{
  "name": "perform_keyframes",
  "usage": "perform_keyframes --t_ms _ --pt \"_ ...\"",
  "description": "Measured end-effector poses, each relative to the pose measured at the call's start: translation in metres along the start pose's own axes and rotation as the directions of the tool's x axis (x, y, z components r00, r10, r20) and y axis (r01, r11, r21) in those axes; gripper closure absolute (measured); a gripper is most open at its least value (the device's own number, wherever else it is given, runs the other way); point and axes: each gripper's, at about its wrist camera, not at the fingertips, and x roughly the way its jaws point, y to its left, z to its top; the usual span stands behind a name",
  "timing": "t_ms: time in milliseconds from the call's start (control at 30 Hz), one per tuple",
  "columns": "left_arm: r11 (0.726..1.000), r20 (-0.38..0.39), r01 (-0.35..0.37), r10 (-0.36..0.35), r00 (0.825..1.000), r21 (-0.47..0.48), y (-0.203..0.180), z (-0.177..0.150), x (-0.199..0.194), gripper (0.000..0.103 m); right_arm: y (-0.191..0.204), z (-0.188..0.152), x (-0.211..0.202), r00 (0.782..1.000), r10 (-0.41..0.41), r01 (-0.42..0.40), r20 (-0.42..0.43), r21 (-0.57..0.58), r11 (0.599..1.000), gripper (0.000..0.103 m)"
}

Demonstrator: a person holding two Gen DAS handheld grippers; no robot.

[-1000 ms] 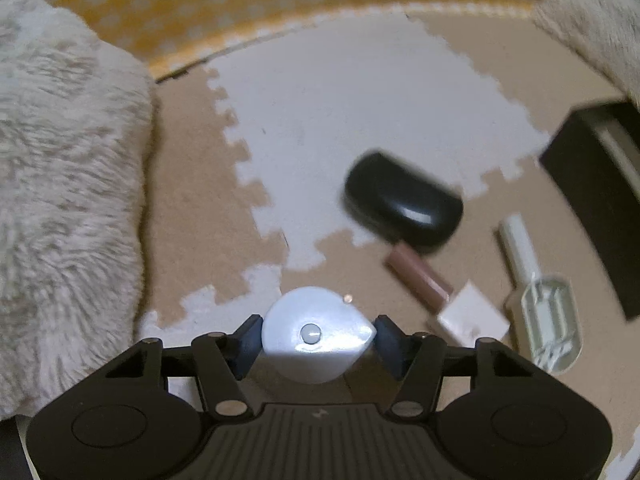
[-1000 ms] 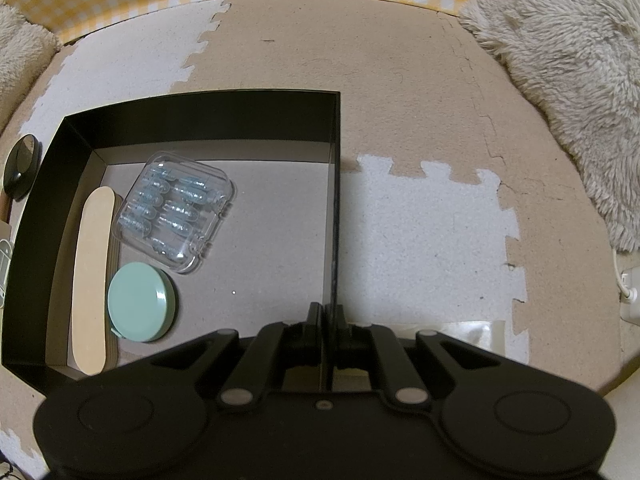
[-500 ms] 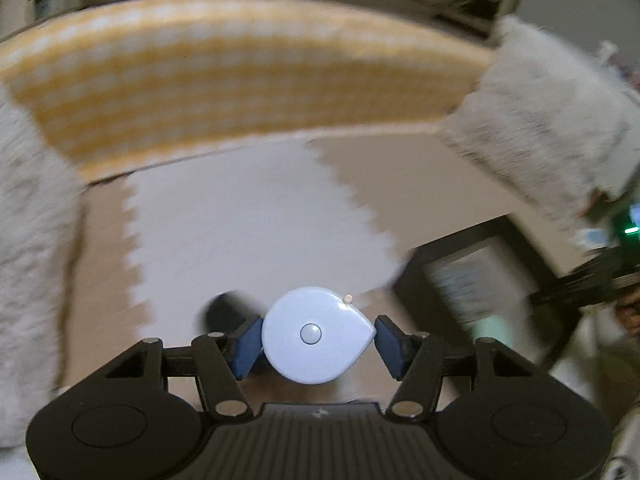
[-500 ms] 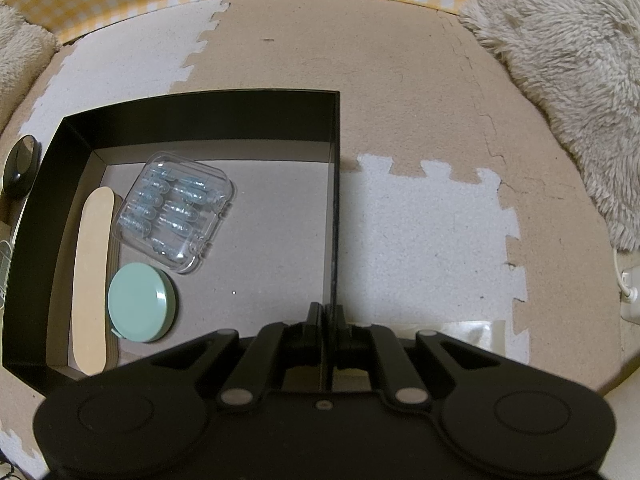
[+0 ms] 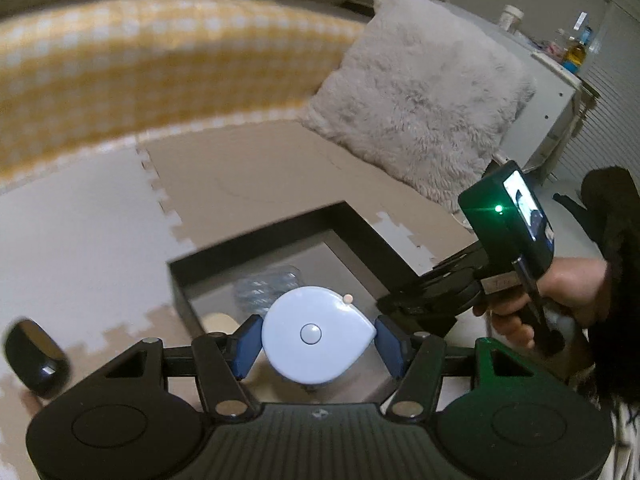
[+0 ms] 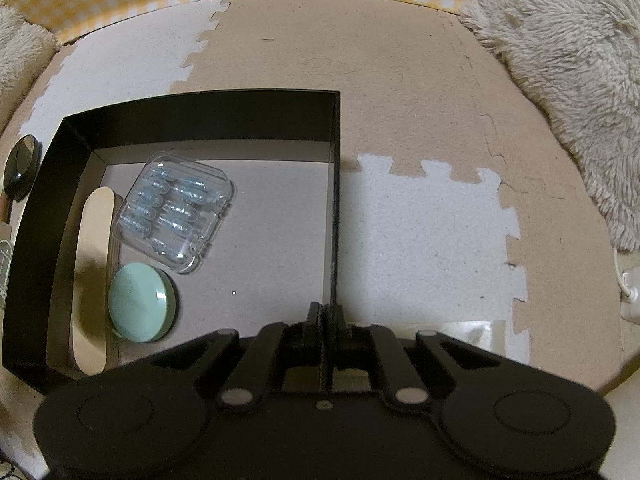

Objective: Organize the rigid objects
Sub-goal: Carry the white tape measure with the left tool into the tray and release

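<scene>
My left gripper (image 5: 316, 336) is shut on a pale blue teardrop-shaped tape measure (image 5: 316, 334) and holds it in the air above the near side of the black box (image 5: 256, 240). My right gripper (image 6: 329, 316) is shut on the box's right wall (image 6: 334, 200). Inside the box lie a clear plastic case of small vials (image 6: 174, 210), a mint green round tin (image 6: 140, 308) and a wooden stick (image 6: 94, 276). The clear case shows blurred in the left wrist view (image 5: 264, 284).
A black oval case (image 5: 34, 360) lies on the foam mat left of the box; it also shows in the right wrist view (image 6: 20, 168). A fluffy cushion (image 5: 416, 104) sits behind the box. A yellow checked cloth (image 5: 140, 68) borders the far side. A hand holds the right gripper's handle (image 5: 512, 232).
My left gripper has lifted and swung to the right with the tape measure, from over the loose items on the mat to over the box. The right gripper has not moved.
</scene>
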Motion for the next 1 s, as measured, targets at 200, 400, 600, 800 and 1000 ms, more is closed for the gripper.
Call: perform_keyframes --t_ms 200,400,600,800,1000 --pt "0.997 -0.069 0.051 -0.055 0.996 -0.056 -0.012 -0.007 0.032 0.042 0.001 -0.001 0.001 1.000 0.003 -0.003 -0.001 0.003 1.000 0.096" --pt "0.994 -0.115 0.074 -0.083 0.990 -0.082 -0.025 -0.012 0.058 0.042 0.001 -0.001 0.000 1.000 0.003 -0.003 -0.002 0.005 1.000 0.096" --pt "0.985 -0.118 0.096 -0.113 0.987 -0.144 -0.031 -0.013 0.079 0.042 0.000 -0.001 0.000 1.000 0.006 -0.006 -0.001 0.007 1.000 0.096" --pt "0.989 -0.129 0.053 -0.071 0.989 -0.142 -0.032 -0.015 0.086 0.036 -0.001 -0.001 0.000 1.000 0.008 -0.008 -0.001 0.009 1.000 0.096" --pt "0.983 -0.146 0.051 -0.077 0.986 -0.176 -0.026 -0.014 0.082 0.030 -0.001 0.000 0.000 1.000 0.009 -0.009 -0.002 0.010 1.000 0.097"
